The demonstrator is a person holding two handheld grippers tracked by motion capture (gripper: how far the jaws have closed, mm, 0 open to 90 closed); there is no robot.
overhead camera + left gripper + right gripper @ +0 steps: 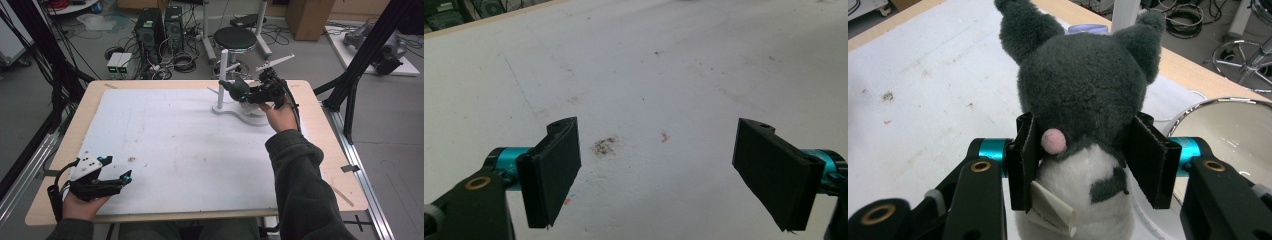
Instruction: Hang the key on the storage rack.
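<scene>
A: Your left gripper [112,172] sits at the near left corner of the mat [165,135], jaws wide apart, nothing between them. The left gripper view has just stained mat ahead. Looks parked so it stays out of the way.

B: And the right?

A: Your right gripper [1083,155] is at the mat's far right, clamped on the plush [1083,100]. Pads pinch it at the neck, below the head, ears pointing away from you. I'd guess that's the narrowest spot, so the soft body can't slip out.

B: Where's the plush relative to the mat?

A: Held off it, over the far right edge, beside the white stand [222,80] on its base. A bowl [1233,130] sits just past the right jaw in the right gripper view. Plush isn't in it; can't tell if that's the target.
</scene>
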